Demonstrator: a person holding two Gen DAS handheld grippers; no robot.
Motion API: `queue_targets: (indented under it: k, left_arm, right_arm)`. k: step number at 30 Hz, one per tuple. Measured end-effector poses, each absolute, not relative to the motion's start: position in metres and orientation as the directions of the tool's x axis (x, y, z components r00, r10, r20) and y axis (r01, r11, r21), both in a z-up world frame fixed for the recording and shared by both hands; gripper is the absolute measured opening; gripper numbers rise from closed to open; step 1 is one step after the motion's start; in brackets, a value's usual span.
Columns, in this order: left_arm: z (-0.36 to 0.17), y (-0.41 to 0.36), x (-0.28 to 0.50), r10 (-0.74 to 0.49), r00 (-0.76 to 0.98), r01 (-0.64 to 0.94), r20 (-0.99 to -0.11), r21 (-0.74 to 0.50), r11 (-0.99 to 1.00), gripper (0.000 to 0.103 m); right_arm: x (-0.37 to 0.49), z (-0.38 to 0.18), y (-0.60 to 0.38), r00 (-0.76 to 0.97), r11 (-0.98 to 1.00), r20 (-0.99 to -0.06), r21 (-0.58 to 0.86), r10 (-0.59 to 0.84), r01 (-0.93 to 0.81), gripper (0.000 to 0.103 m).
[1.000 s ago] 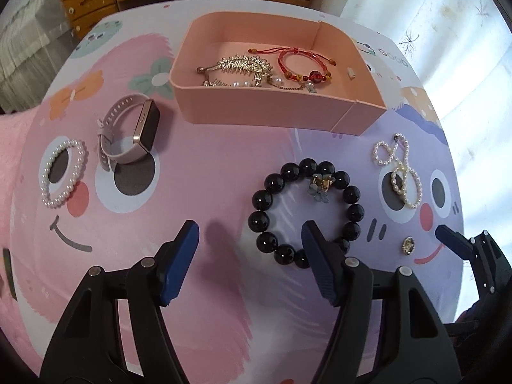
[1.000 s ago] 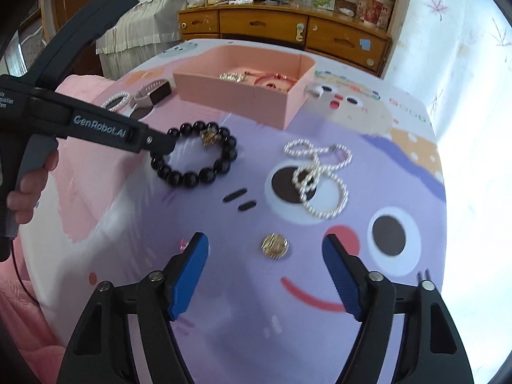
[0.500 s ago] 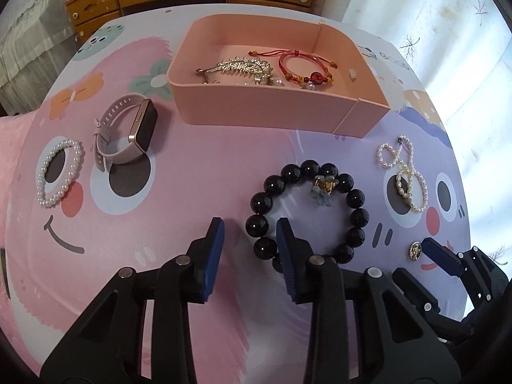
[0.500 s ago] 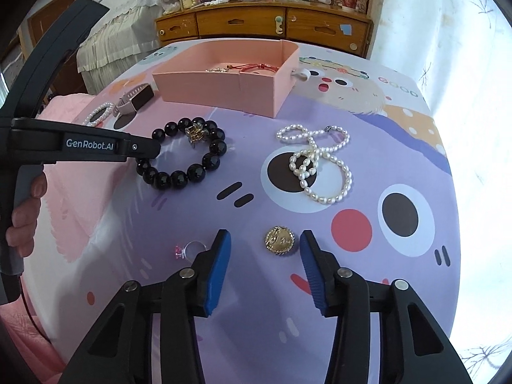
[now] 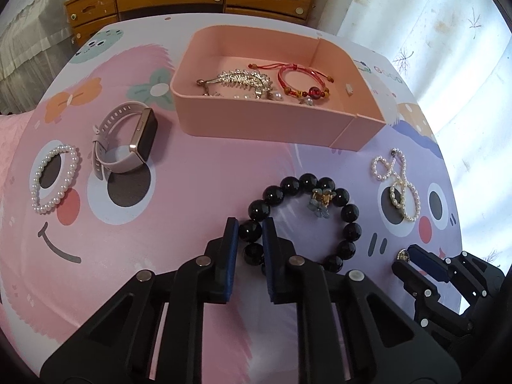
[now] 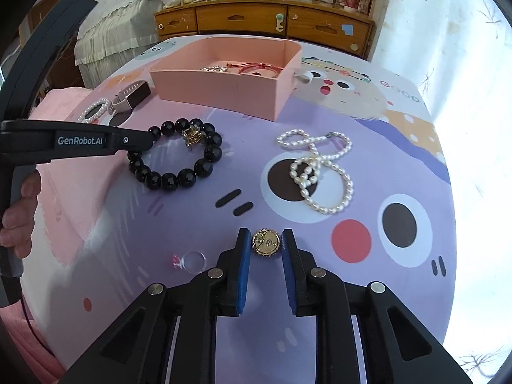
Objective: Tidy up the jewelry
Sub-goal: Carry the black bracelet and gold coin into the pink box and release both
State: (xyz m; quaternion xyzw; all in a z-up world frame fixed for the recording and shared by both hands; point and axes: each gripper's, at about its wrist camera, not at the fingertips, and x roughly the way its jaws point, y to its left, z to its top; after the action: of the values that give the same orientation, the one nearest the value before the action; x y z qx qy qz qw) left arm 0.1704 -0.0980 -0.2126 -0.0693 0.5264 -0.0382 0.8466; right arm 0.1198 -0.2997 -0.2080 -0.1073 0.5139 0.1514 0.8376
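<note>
A black bead bracelet with a gold charm lies on the cartoon mat; it also shows in the right wrist view. My left gripper is closed on the bracelet's near-left beads. A small gold round brooch lies on the mat between my right gripper's pads, which have closed in on it. A pink open box at the back holds a silver feather piece and a red cord bracelet.
A pearl necklace lies right of centre. A smartwatch and a pearl bracelet lie at the left. A clear ring with a pink stone sits left of the right gripper. A wooden dresser stands behind the table.
Both grippers closed from wide open. The left one moved forward onto the black beads. The right one moved onto the gold brooch.
</note>
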Motion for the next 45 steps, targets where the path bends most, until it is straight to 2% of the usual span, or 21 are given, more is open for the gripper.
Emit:
queue_targets:
  k: [13,31,38,45]
  left_arm:
    - [-0.165,-0.076,0.155,-0.225,0.500,0.096,-0.837,-0.204,0.974,0.012]
    - [-0.056,-0.053,0.187,-0.338,0.615,0.262,-0.713,-0.219,0.940,0.012]
    - [-0.046,-0.054,0.219,-0.371,0.643,0.313,-0.670,-0.212,0.926,0.012]
    - [-0.061,-0.054,0.259,-0.368,0.631,0.305,-0.683,-0.218,0.927,0.012]
  right_arm:
    - [0.135,-0.167,-0.254,0.451,0.936,-0.855,0.104,0.256,-0.335,0.019]
    - [0.192,-0.090,-0.214,0.592,0.945,-0.753,0.119,0.286,-0.304,0.019]
    - [0.222,-0.078,-0.205,0.644,0.957,-0.718,0.109,0.263,-0.268,0.019]
    - [0.253,-0.079,-0.197,0.667,0.972,-0.714,0.088,0.213,-0.216,0.019]
